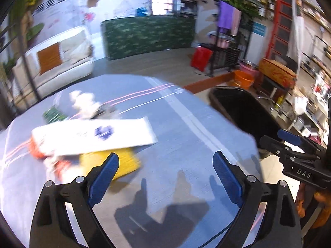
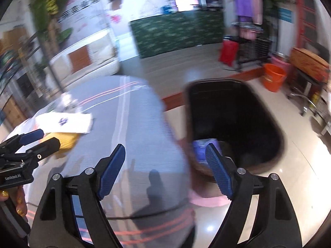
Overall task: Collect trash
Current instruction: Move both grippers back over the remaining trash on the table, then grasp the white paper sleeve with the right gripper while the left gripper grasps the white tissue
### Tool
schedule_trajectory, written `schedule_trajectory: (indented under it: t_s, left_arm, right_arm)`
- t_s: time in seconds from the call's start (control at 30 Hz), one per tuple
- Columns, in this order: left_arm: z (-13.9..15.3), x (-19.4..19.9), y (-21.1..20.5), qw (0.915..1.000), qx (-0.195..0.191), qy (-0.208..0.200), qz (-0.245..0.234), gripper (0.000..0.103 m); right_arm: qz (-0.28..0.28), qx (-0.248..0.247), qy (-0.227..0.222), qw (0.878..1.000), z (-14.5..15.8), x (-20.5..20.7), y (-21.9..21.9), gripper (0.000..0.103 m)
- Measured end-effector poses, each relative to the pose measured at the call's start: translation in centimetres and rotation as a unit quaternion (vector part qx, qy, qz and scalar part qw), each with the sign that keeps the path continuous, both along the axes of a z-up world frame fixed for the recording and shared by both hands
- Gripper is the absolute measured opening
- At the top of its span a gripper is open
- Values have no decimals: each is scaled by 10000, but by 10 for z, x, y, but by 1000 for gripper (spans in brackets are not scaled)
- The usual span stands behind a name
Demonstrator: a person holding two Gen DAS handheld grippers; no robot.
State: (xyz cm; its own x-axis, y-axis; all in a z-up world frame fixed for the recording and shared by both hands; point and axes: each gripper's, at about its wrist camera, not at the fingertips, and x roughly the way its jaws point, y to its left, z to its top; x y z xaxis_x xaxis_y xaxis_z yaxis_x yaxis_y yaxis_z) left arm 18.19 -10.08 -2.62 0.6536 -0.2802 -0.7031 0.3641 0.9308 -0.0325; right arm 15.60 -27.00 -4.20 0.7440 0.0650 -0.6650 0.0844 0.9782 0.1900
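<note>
On the grey-blue tablecloth (image 1: 186, 136) lies a long white box with a blue logo (image 1: 93, 136), over a yellow packet (image 1: 126, 163) and an orange-red item (image 1: 37, 150). Behind them are crumpled white tissue (image 1: 82, 103) and a green packet (image 1: 53, 114). My left gripper (image 1: 165, 157) is open and empty over the cloth, just right of the yellow packet. A black bin (image 2: 227, 113) stands on the floor beside the table, with a blue-purple wrapper (image 2: 199, 148) inside. My right gripper (image 2: 165, 147) is open and empty over the table edge and the bin's near rim.
Each gripper shows in the other's view: the right gripper (image 1: 271, 136) and the left gripper (image 2: 50, 138). Beyond the table are an orange bucket (image 2: 273, 76), a red bag (image 1: 200, 59), a black rack (image 1: 227, 55), a white sofa (image 1: 62, 62) and a green counter (image 1: 149, 35).
</note>
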Motion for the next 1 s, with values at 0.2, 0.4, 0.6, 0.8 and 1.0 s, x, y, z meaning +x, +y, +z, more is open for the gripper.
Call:
schedule_trajectory:
  t_s: [0.2,0.4,0.6,0.8,1.0]
  left_arm:
    - [-7,-9,67,9974,103,57,716,91]
    - [-15,-14,115,9926,118,197,1192,91]
    - [-20,-23,142,9895,-14,275,1420,91]
    - [-26,-22,144,9893,-78,372,1406,91]
    - [-32,-19,146,9896,-119,449,1362,91]
  right_arm:
    - [1149,34,-1,9934,15,25,70,79]
    - [2012,-607,10,9777,18,51,130,79]
    - [2469,-1619,624,9534,-6,86,160,67]
    - [2637,-2169,833,9362,-24,107,170,54]
    - [2845,-2447,712,9242,-25,118,187,38]
